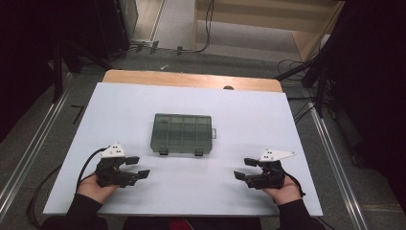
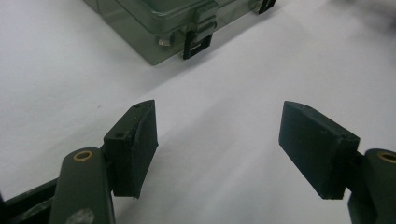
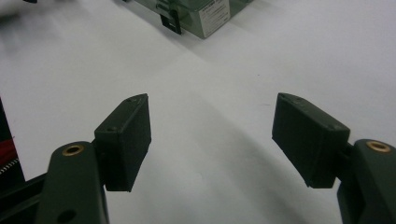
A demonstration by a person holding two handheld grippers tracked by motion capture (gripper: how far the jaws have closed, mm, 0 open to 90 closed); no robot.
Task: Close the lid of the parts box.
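A person's two hands rest at the near edge of a white desk (image 1: 119,100), each holding a gripper with its jaws spread wide and nothing between them; the left gripper (image 1: 135,167) and the right gripper (image 1: 245,168) point inward toward one another, both apart from the closed, smoke-tinted compartment box (image 1: 182,133) that lies flat ahead of and between them; seen from the left gripper (image 2: 218,148), the box (image 2: 159,23) sits ahead and up to the left, one black latch (image 2: 196,42) on its front edge folded down and facing the jaws; from the right gripper (image 3: 212,140), the box (image 3: 201,14) lies ahead, a white label (image 3: 214,13) on its end wall and a second latch (image 3: 170,22) just beside it; the work appears to stand at its opening step, an approach not yet begun, with the box untouched and both latches seemingly fastened; the next move likely calls for each gripper to travel forward to its nearer latch, narrow its jaws and lift the tab, while keeping the light box from sliding across the smooth desk.
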